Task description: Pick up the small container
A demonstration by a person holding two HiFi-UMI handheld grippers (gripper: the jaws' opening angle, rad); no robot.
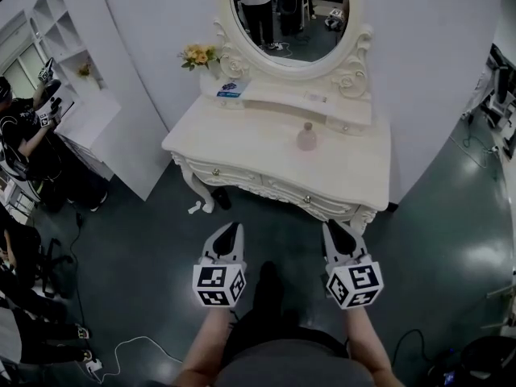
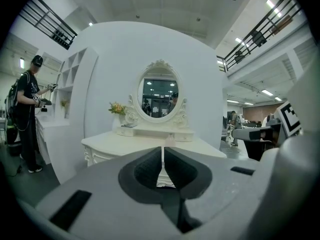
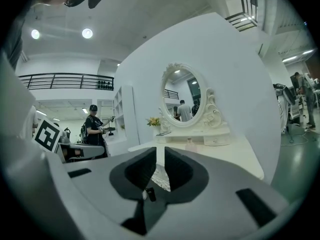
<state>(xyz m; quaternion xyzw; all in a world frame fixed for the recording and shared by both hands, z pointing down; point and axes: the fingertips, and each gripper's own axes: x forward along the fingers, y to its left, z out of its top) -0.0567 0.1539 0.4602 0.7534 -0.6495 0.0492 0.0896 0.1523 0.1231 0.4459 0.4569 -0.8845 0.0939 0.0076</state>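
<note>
I see the small container [image 1: 306, 137] at upper centre on the dressing table [image 1: 242, 145], well apart from both tongs. The left gripper [image 1: 230, 230] is clenched on nothing and the right gripper [image 1: 334, 229] is barely parted, also empty. So narrow a gap could topple what seems a slim bottle. The flowers [image 1: 199, 55] and mirror [image 1: 298, 22] stand behind it, and nothing blocks the way.

No words or numbers can be read. The cubes on the left gripper [image 1: 233, 229] and right gripper [image 1: 333, 227] bear only black-and-white square patterns. The print on the blue card [image 1: 230, 89], far ahead of the left gripper, is too small to read.
</note>
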